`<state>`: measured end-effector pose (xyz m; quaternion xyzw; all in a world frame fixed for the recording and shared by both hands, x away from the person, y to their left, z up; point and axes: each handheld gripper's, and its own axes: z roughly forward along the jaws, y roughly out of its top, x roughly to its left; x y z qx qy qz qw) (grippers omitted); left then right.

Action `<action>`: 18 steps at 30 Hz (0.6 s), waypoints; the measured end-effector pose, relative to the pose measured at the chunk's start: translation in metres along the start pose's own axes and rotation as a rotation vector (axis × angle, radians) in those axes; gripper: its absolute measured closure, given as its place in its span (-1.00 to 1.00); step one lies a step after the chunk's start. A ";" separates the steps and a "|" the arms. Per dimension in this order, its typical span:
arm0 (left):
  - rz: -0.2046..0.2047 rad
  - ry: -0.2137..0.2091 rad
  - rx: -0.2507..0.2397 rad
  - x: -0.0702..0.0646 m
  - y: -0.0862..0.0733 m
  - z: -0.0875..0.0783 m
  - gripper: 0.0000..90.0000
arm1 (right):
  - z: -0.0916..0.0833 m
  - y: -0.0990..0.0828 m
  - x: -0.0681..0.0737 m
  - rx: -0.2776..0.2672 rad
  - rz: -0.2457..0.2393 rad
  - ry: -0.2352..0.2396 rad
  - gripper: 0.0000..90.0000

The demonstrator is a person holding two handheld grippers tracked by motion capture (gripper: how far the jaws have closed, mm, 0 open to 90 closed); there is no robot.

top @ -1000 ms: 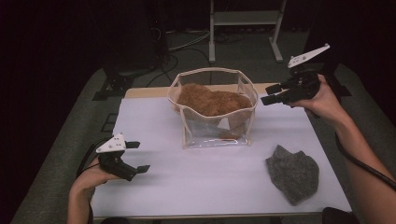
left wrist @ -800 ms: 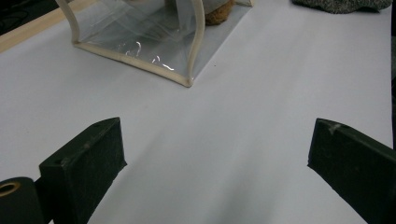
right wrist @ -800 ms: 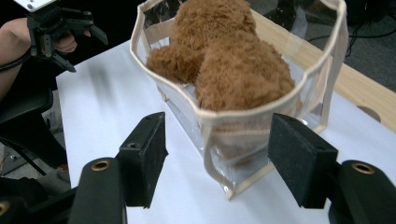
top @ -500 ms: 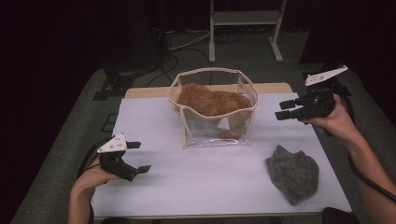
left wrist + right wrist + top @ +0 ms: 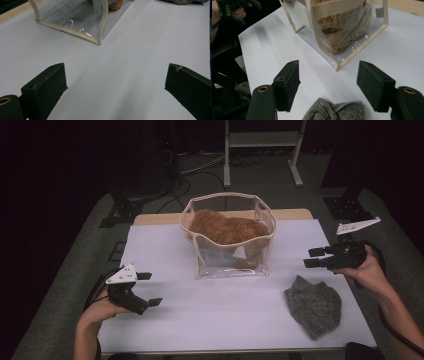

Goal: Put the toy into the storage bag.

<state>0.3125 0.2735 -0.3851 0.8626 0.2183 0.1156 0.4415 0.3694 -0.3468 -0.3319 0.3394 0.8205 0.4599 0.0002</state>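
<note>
1. The grey cloth [image 5: 314, 305] is a crumpled, nubbly knit lump lying on the white table [image 5: 225, 310], near its right front corner, well apart from the bag [image 5: 228, 236].
2. The bag is clear, glossy plastic with cream trim, boxy, open-topped, holding a fuzzy brown cloth [image 5: 226, 227].
3. The right gripper [image 5: 314, 257] hovers just above the grey cloth, jaws spread with nothing between them, having just widened.
4. The left gripper [image 5: 149, 289] rests at the table's left, jaws spread wide, empty.
</note>
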 end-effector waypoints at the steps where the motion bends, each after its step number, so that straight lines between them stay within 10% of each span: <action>1: -0.001 0.000 -0.001 0.000 0.000 0.000 -0.93 | 0.001 -0.002 0.000 0.001 0.002 0.001 -0.26; 18: 0.003 -0.003 0.012 -0.002 0.002 0.004 -0.93 | 0.014 -0.045 -0.001 0.013 0.040 0.011 -0.28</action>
